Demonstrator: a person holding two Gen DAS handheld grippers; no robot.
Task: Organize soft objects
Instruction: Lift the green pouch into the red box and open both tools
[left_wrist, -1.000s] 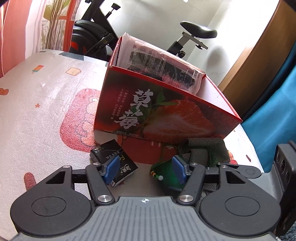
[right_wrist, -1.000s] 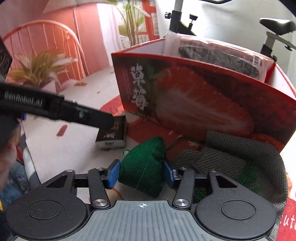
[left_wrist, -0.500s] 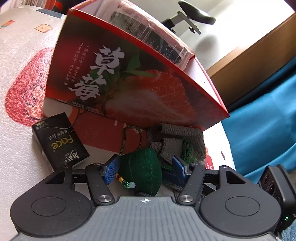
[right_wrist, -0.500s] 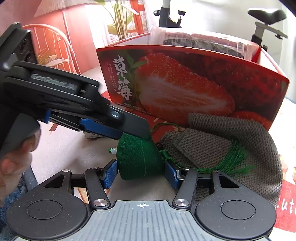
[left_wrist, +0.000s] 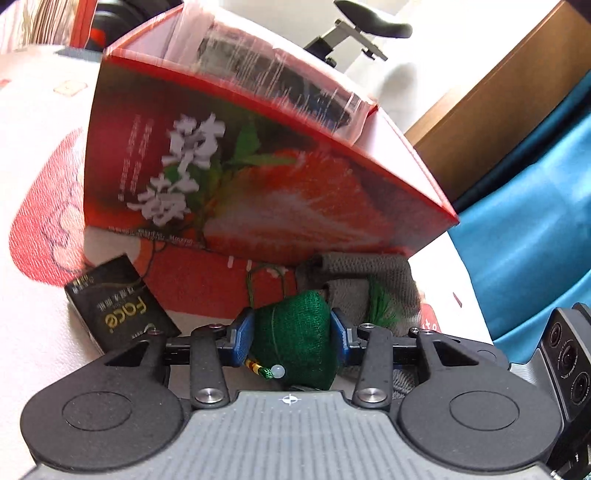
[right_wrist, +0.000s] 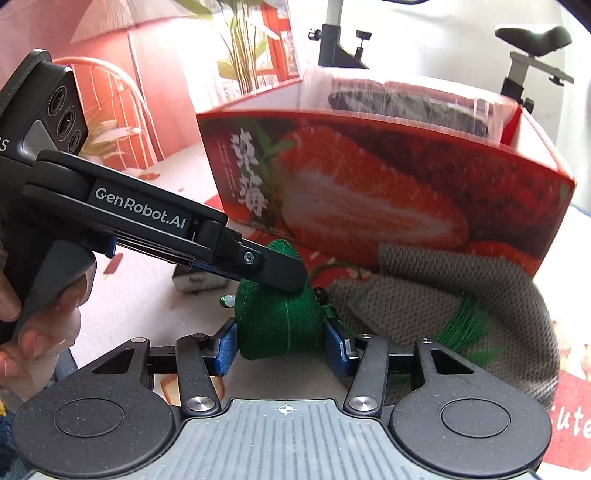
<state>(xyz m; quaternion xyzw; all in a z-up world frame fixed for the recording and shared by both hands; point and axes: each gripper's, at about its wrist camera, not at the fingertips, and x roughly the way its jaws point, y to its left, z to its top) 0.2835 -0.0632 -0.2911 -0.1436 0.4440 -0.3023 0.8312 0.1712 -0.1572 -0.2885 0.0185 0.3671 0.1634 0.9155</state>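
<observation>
A green knitted pouch (left_wrist: 295, 336) with a cord, beads and a green tassel (right_wrist: 465, 325) lies on the table in front of the red strawberry box (left_wrist: 258, 177). My left gripper (left_wrist: 291, 334) is shut on the green pouch, blue pads pressing both sides. My right gripper (right_wrist: 281, 343) is also shut on the same pouch (right_wrist: 277, 328) from another side. The left gripper's finger (right_wrist: 273, 269) lies over the pouch top in the right wrist view. A grey knitted cloth (right_wrist: 461, 314) lies just right of the pouch, against the box.
A black "Face" packet (left_wrist: 114, 306) lies left of the pouch. The box (right_wrist: 369, 192) holds a plastic-wrapped dark item (left_wrist: 280, 81). An exercise bike (right_wrist: 524, 70) and a plant (right_wrist: 240, 44) stand behind. Blue fabric (left_wrist: 524, 206) is at the right.
My left gripper moved right from the black packet to the green pouch and closed on it. My right gripper stayed shut on the pouch.
</observation>
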